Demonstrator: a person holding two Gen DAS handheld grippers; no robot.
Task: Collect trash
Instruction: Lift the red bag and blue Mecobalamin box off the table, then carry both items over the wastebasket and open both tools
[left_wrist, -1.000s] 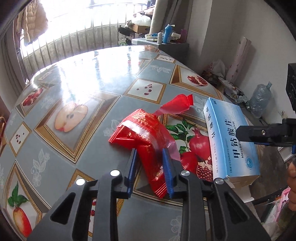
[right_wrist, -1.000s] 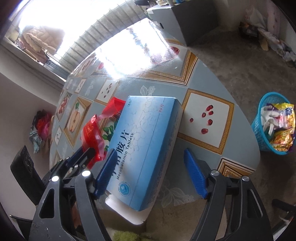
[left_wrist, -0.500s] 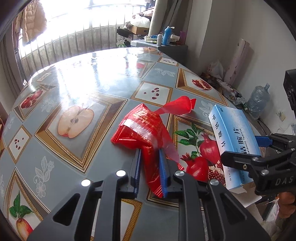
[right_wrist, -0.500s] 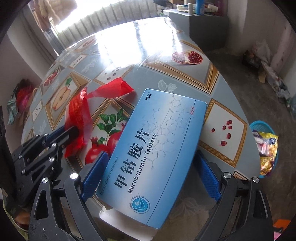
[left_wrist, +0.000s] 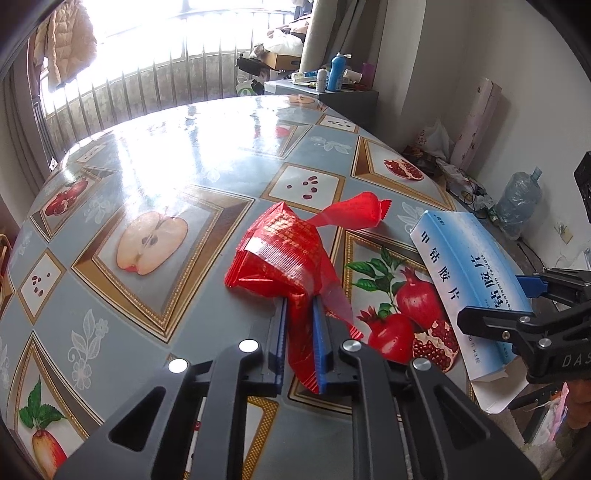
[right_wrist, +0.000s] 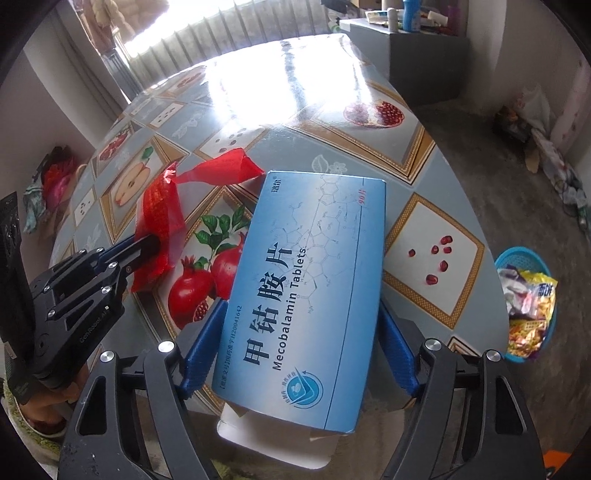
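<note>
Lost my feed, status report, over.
Left gripper shut on red wrapper. Right gripper shut on blue box. Both over table. Nothing blocking.

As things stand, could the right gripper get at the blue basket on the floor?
Probably not yet: the right gripper straddles the blue tablet box at the table edge, while the blue basket sits lower, beyond that edge.

A crumpled red wrapper (left_wrist: 291, 254) with gold print lies on the tabletop (left_wrist: 155, 177), its near end pinched up, a twisted tail (left_wrist: 351, 212) reaching toward the box. The blue tablet box (right_wrist: 306, 295), flat and long, overhangs the tabletop edge, its white end flap (right_wrist: 273, 443) open.
</note>
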